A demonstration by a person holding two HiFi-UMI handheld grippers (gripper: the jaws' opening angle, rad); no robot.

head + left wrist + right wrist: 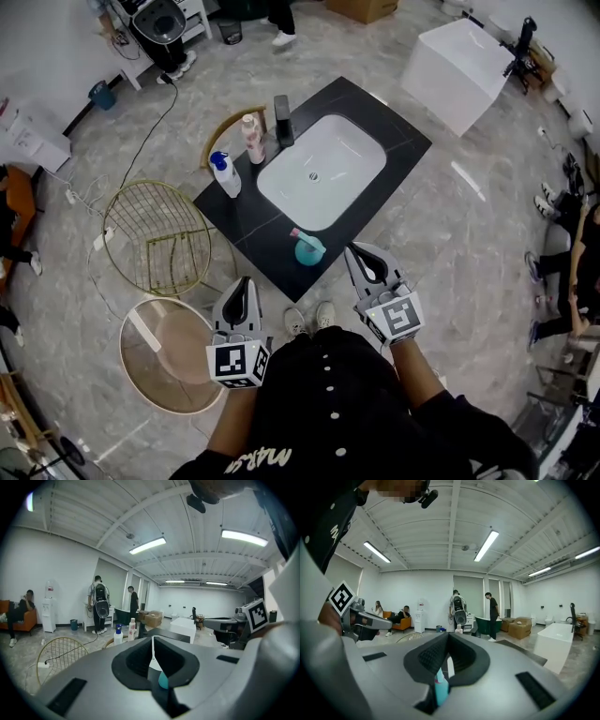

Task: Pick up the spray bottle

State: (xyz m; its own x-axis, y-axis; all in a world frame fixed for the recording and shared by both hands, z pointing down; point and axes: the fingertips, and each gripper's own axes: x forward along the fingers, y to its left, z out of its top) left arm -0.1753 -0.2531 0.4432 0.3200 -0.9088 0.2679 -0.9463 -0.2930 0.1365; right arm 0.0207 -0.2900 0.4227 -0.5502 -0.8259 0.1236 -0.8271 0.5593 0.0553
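The spray bottle (226, 174), white with a blue head, stands at the left corner of the black counter (246, 217) with its white sink (323, 169); in the left gripper view the spray bottle (118, 634) is small and far ahead. My left gripper (243, 281) hovers short of the counter's near edge, jaws together and empty. My right gripper (359, 249) is just right of a teal cup (308, 249), shut on nothing. Both gripper views look along closed jaws: the left gripper (153, 641) and the right gripper (448, 637) each show the teal cup low in the gap.
A pink bottle (252, 139) and a black dispenser (282, 120) stand behind the spray bottle. A gold wire chair (157, 234) and a round stool (173, 354) sit left of the counter, a white block (459, 61) far right. People stand and sit around the room.
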